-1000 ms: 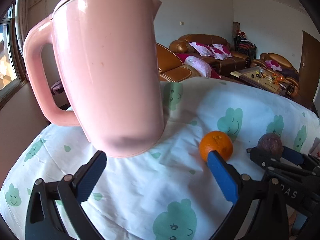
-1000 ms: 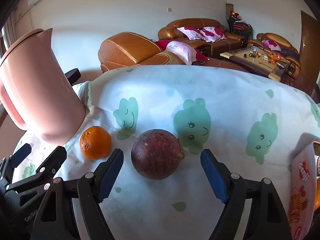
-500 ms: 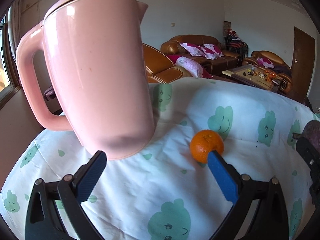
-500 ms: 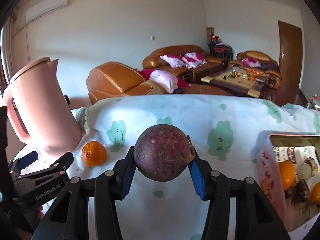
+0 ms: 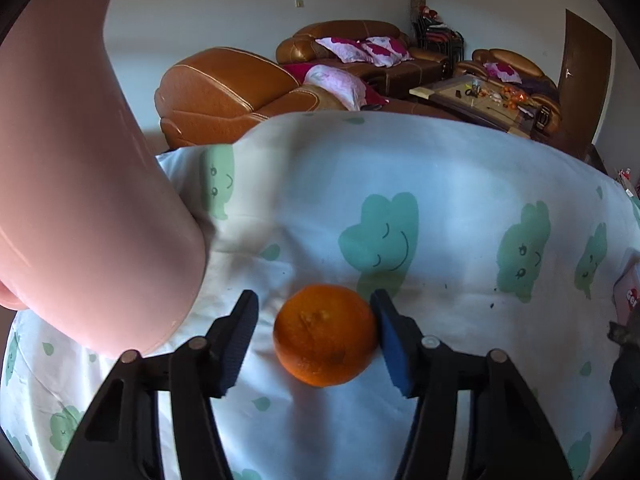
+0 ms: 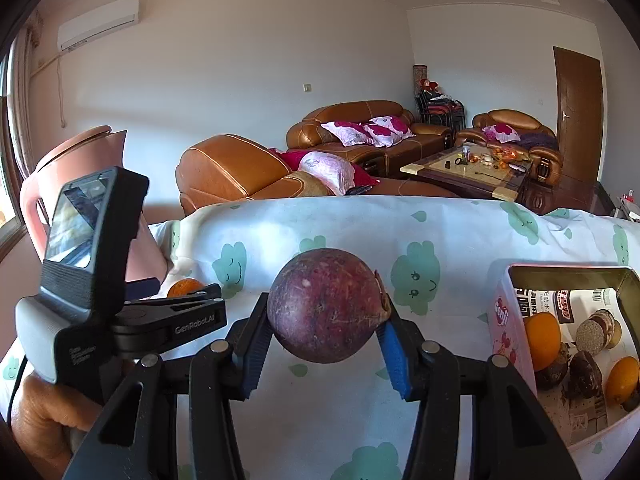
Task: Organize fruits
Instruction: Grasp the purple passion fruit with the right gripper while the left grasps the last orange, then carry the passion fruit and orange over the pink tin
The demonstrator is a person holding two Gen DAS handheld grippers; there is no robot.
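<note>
Right wrist view: the cloth [image 6: 460,240] covers the table, and my tin [image 6: 502,320] sits open at the right, 2 oranges and some dark fruit already in it. My right gripper [image 6: 322,344] pinches the passion fruit [image 6: 324,304] clear of the cloth, I think, ready for the tin. By the jug [image 5: 80,200], my left gripper [image 5: 316,332] straddles the orange [image 5: 324,334], partly open; the right pad [image 5: 390,332] seems to touch it, the other is off.
</note>
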